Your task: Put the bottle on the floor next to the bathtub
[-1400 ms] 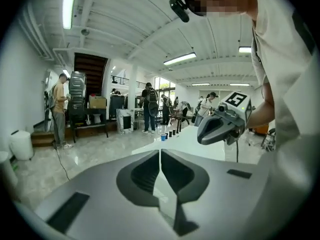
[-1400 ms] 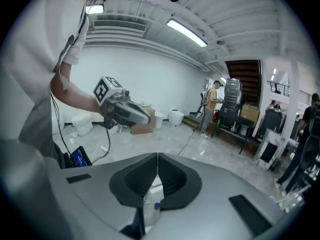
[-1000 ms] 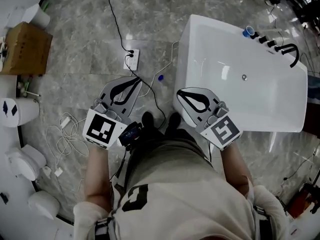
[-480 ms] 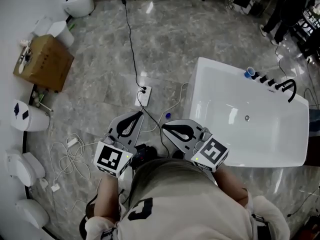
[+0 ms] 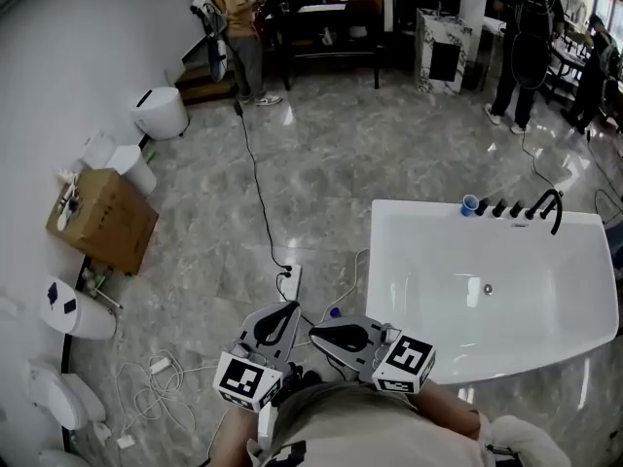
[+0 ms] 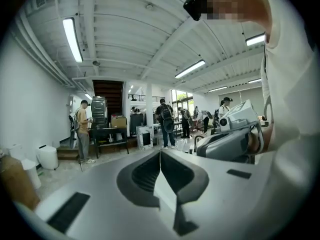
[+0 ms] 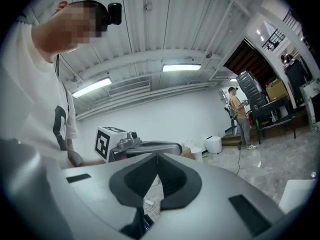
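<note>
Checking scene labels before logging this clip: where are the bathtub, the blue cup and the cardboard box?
bathtub (image 5: 438, 290), head view, bare inside surface.
blue cup (image 5: 470, 205), head view, its open top, on the tub's far edge.
cardboard box (image 5: 102, 220), head view, middle of its top.

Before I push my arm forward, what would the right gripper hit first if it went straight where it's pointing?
Most likely the left gripper: it sits just beyond the right gripper's closed tips, crossing its line. Depth is unclear, so it might pass narrowly by.
</note>
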Motion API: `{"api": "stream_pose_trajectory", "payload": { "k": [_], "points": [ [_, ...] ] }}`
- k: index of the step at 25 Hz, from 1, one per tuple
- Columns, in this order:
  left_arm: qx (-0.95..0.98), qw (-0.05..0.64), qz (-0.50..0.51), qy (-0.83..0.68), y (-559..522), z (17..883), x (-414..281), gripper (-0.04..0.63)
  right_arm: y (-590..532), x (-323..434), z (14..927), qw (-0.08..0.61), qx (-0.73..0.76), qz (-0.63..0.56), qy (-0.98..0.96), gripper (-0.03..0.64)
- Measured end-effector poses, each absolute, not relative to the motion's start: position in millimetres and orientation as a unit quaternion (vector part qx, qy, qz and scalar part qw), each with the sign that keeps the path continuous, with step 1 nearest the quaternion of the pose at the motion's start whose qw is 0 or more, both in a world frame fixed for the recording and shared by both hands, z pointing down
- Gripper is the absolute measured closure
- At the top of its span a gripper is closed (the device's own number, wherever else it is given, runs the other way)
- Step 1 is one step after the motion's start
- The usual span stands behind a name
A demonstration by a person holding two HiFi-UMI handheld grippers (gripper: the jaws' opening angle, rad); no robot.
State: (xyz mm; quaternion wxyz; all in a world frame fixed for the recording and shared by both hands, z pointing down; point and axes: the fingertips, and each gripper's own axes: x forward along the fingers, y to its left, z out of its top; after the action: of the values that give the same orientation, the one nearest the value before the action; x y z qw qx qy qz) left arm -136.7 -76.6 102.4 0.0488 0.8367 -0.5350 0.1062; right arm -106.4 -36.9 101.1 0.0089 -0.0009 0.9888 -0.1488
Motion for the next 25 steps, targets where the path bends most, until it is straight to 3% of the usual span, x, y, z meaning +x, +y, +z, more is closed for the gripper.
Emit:
{"api": "stream_pose_trajectory", "payload": {
  "k": [13,25],
  "points": [
    [0.822,0.084,0.148,-0.543,-50.1,123.6,-123.3,0.537,-27.2,-101.6,115.2,0.014,0.021,-0.182,0.983,0.589],
    [0.824,0.094,0.072,-0.554,-30.1,137.7,-170.2,0.537,2.1,-137.0,125.5,-0.020,0.015,-0.178,0.984,0.589]
  ]
}}
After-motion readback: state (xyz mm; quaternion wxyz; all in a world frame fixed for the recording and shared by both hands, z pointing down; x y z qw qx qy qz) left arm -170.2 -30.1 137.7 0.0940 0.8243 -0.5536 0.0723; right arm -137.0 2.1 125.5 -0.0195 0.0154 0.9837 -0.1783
